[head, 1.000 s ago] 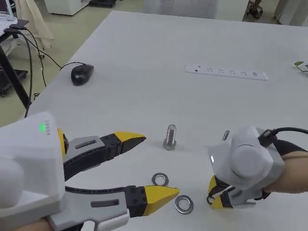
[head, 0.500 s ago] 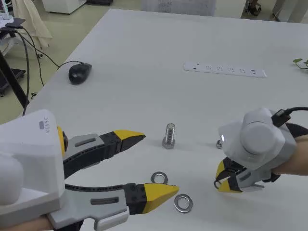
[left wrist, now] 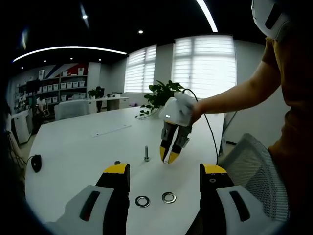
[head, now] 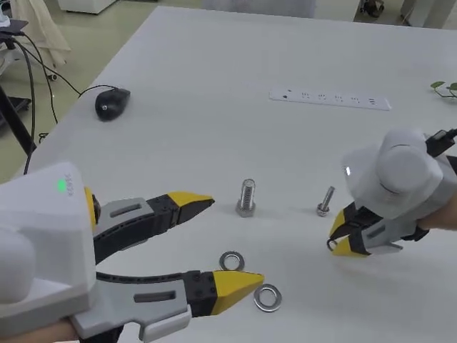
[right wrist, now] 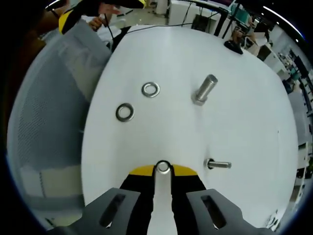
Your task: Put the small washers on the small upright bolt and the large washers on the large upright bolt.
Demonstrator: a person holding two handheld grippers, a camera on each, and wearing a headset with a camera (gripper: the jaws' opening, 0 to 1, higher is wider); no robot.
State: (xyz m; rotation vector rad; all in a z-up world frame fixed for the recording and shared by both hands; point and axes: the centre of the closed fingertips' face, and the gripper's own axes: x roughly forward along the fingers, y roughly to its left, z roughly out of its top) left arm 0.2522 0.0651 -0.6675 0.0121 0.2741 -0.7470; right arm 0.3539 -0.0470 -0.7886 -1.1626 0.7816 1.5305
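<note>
I read the job as barely started: neither bolt carries a washer that I can see. My right tool (head: pixel 340 239), at the right of the head view, is closed down on a small washer (right wrist: pixel 163 168), the ring pinched between its yellow tips in the right gripper view. It sits just right of the small bolt (head: pixel 325 201), close to it but not over it, so that washer is not yet threaded. The small bolt stands on its head near the middle of the frame, and the large bolt (head: pixel 246 198) stands to its left, bare as well. Two large washers (head: pixel 231 261) (head: pixel 268 297) lie flat on the desk (head: pixel 214 107) in the lower middle, apart from each other and clear of both bolts. My left tool (head: pixel 218 243) fills the lower left with its jaws spread wide and nothing between them, its lower tip near both washers. I judge what is left to be seating the held washer, then both large ones; I can make out no other small washers.
</note>
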